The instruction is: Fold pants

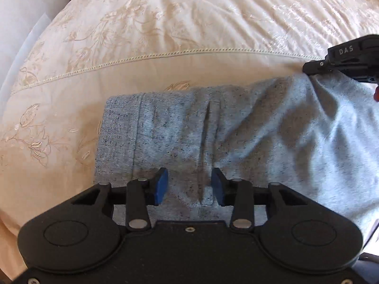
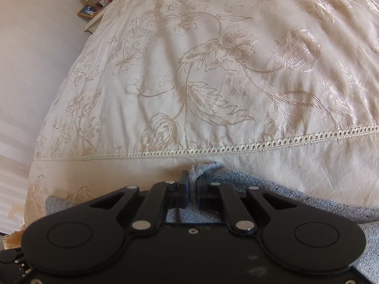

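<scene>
Cream floral-embroidered bedspread (image 1: 165,23) with an openwork trim band covers the bed. Speckled light-grey knit pants (image 1: 213,132) lie flat across its plain near strip. Left gripper (image 1: 189,187) hovers above them, blue pads parted, nothing between. Right gripper (image 2: 192,184) pinches a bunched pants edge (image 2: 208,168), jaws narrow.

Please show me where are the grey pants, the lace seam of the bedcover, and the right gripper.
grey pants (image 1: 236,137): left wrist view, on the flat middle of the cloth.
lace seam (image 2: 236,150): right wrist view, on the openwork band of the bedcover.
right gripper (image 2: 192,184): right wrist view, between its fingertips, pinching the pants' edge.
</scene>
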`<state>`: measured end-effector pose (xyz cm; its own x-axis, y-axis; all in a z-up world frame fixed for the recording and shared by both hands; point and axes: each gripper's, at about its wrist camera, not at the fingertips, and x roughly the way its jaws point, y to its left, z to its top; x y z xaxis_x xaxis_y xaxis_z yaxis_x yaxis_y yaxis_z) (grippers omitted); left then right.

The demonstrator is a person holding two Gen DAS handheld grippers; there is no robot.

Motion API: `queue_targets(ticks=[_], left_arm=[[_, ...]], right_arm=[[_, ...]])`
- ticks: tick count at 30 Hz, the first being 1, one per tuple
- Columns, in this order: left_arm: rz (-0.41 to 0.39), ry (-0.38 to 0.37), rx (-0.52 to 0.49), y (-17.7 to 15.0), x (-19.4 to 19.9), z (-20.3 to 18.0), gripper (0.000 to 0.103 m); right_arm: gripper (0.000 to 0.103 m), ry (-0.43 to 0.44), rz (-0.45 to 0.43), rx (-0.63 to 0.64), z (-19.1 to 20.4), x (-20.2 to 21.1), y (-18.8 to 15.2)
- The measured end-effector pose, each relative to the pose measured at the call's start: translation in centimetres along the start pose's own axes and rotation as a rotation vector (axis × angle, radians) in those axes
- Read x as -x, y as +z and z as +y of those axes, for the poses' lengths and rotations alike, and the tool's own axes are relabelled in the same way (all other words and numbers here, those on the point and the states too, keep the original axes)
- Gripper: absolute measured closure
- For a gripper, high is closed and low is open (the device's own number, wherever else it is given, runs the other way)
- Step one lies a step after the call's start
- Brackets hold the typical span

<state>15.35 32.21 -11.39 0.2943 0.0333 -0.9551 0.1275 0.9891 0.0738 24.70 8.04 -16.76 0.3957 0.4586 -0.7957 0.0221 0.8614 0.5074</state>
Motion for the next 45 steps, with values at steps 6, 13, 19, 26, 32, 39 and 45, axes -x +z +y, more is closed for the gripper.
queue_targets(ticks=[6, 13, 19, 26, 32, 39, 45], left_arm=[[-0.039, -0.159, -0.031, 1.3, 0.5, -2.5, 0.054], [0.066, -0.135, -0.117, -0.9, -1.8, -4.3, 0.054], [0.06, -0.104, -0.14, -0.7, -0.5, -4.1, 0.054], [-0.026, -0.165, -0.063, 2.5, 1.3, -4.4, 0.053], [0.006, -0.054, -0.12, 3.9, -2.2, -6.0, 0.052], [0.042, 0.0, -0.082, 2.9, -2.9, -4.5, 0.053], [0.019, -0.099, -0.09, 2.1, -1.1, -7.8, 0.054]], right_arm=[[0.079, -0.041, -0.144, 0.037, -0.6, 6.4, -2.9], [0.082, -0.187, -0.074, 0.046, -3.8, 5.6, -4.2], [0.08, -0.218, -0.183, 0.036, -4.6, 5.7, -0.4], [0.079, -0.141, -0.037, 0.203, -1.7, 7.0, -4.0], [0.082, -0.314, 0.063, 0.273, -4.6, 7.9, -9.4], [0.081, -0.544, 0.049, 0.126, -10.3, 13.1, -12.1], [0.077, -0.51, 0.046, 0.132, -10.2, 14.7, -13.4]])
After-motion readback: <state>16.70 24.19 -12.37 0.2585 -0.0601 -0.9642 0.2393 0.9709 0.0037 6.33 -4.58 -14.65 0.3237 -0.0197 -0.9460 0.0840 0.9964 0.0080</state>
